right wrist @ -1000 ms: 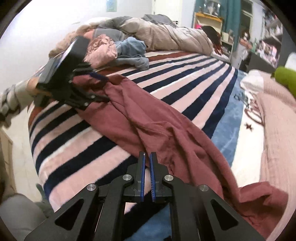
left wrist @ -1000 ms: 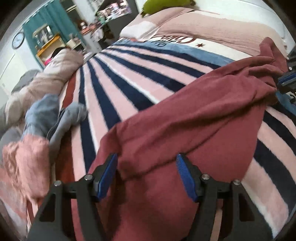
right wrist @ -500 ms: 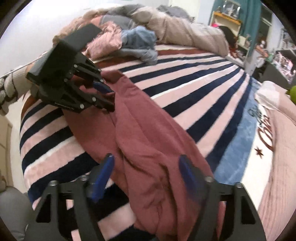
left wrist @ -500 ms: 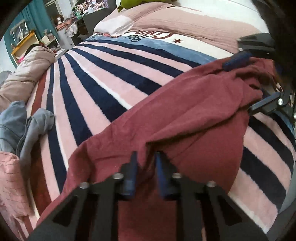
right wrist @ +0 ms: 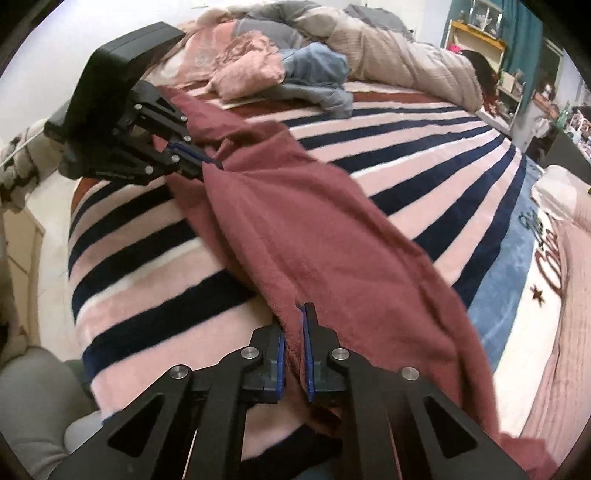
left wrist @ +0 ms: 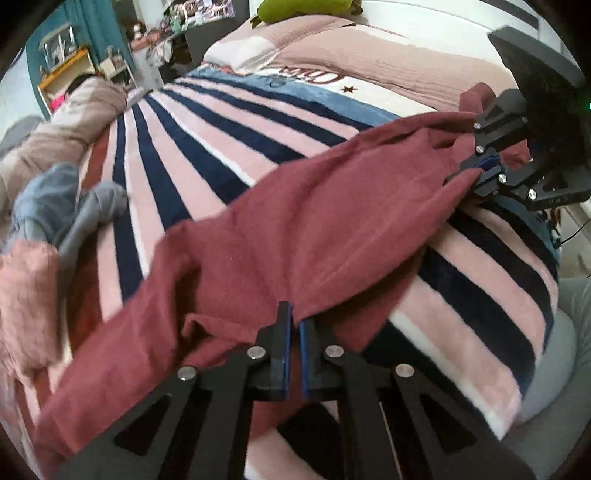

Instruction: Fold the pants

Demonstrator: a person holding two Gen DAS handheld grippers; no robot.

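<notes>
Dark red pants point(left wrist: 295, 221) lie stretched across the striped blanket point(left wrist: 207, 147) on the bed; they also show in the right wrist view point(right wrist: 314, 236). My left gripper point(left wrist: 294, 317) is shut on the near edge of the pants and lifts the cloth a little. My right gripper point(right wrist: 293, 321) is shut on the pants' edge at the other end. The right gripper appears in the left wrist view point(left wrist: 480, 168), and the left gripper in the right wrist view point(right wrist: 207, 162), each pinching the red cloth.
A heap of pink and grey-blue clothes point(right wrist: 288, 70) and a beige duvet point(right wrist: 399, 55) lie at the far side of the bed. Pink bedding with a green plush toy point(left wrist: 306, 9) lies at the head. The bed's edge is just below both grippers.
Both grippers closed on the pants: the left went from open to shut, the right opened and then shut on the cloth. The pants are now pulled straighter between them and lifted at the edge.
</notes>
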